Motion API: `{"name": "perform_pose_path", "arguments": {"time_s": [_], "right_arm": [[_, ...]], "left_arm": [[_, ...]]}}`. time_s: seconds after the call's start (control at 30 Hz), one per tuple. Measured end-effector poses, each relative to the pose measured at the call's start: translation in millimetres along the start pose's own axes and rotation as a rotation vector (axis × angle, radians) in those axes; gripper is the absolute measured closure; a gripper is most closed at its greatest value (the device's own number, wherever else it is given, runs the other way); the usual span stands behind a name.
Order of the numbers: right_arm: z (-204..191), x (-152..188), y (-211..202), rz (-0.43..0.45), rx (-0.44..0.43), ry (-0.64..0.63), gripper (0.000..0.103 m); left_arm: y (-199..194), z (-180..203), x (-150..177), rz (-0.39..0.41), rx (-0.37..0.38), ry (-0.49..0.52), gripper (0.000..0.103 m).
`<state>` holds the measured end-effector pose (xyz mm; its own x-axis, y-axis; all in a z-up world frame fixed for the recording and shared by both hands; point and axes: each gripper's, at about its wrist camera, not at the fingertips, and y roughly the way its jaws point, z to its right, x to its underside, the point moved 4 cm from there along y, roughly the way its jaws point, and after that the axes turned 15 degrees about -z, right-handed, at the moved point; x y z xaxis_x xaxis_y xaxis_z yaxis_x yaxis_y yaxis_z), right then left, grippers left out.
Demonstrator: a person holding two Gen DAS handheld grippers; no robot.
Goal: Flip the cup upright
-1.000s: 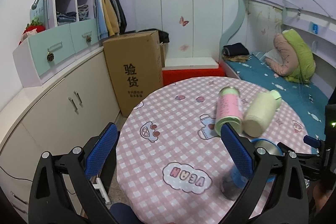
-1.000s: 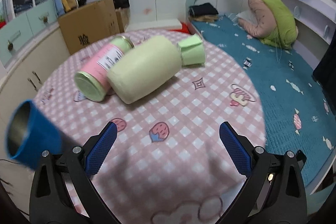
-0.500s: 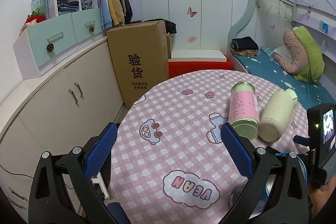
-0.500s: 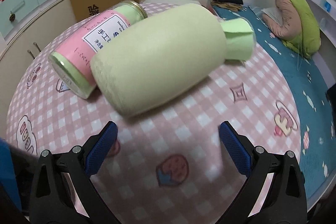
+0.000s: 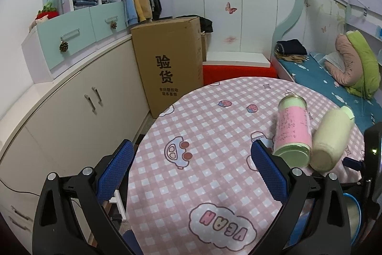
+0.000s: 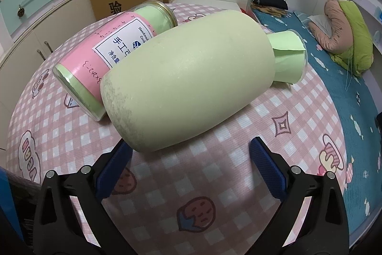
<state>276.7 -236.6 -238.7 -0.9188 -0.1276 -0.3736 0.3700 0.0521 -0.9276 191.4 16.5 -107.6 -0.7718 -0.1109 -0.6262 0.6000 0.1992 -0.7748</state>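
A pale green bottle-shaped cup (image 6: 191,87) lies on its side on the round pink checked table (image 6: 238,171), its neck pointing back right. A pink-labelled jar (image 6: 112,59) lies on its side against it on the left. My right gripper (image 6: 188,171) is open, its jaws just short of the green cup's base, touching nothing. In the left wrist view the green cup (image 5: 330,138) and the jar (image 5: 292,130) lie at the right. My left gripper (image 5: 191,173) is open and empty over the table's left part. A blue cup (image 5: 351,214) shows partly at the lower right.
A cardboard box (image 5: 167,63) stands on the floor behind the table. White cabinets (image 5: 71,111) run along the left. A bed (image 6: 334,63) with a pillow and blanket lies to the right. A red-and-white box (image 5: 238,66) sits beyond the table.
My right gripper has moved forward, close up to the green cup. The blue cup has slid out of its view to the left. My left gripper has drawn back and turned a little left.
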Motion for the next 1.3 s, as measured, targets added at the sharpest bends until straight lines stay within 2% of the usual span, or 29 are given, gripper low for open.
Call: {"name": "perform_pose_path", "arguments": {"time_s": [0.17,0.47,0.8,1.13,1.3], "right_arm": [[0,0,0,0.0,0.0,0.0,0.005],[0,0,0,0.0,0.0,0.0,0.005],[0,0,-1,0.0,0.0,0.0,0.005],[0,1,0,0.001,0.0,0.0,0.005],[0,1,0,0.001,-0.001,0.0,0.005]], "left_arm": [[5,-5,-5,-0.016,-0.001,-0.032,0.008],[18,-11,-11,-0.028,-0.075,-0.049,0.008],[28,-16,-17,-0.045,-0.114,-0.063,0.008],[28,-19,-17,-0.042,-0.103,-0.065,0.008],[8,-13,-10,-0.003,-0.064,-0.036,0.008]]}}
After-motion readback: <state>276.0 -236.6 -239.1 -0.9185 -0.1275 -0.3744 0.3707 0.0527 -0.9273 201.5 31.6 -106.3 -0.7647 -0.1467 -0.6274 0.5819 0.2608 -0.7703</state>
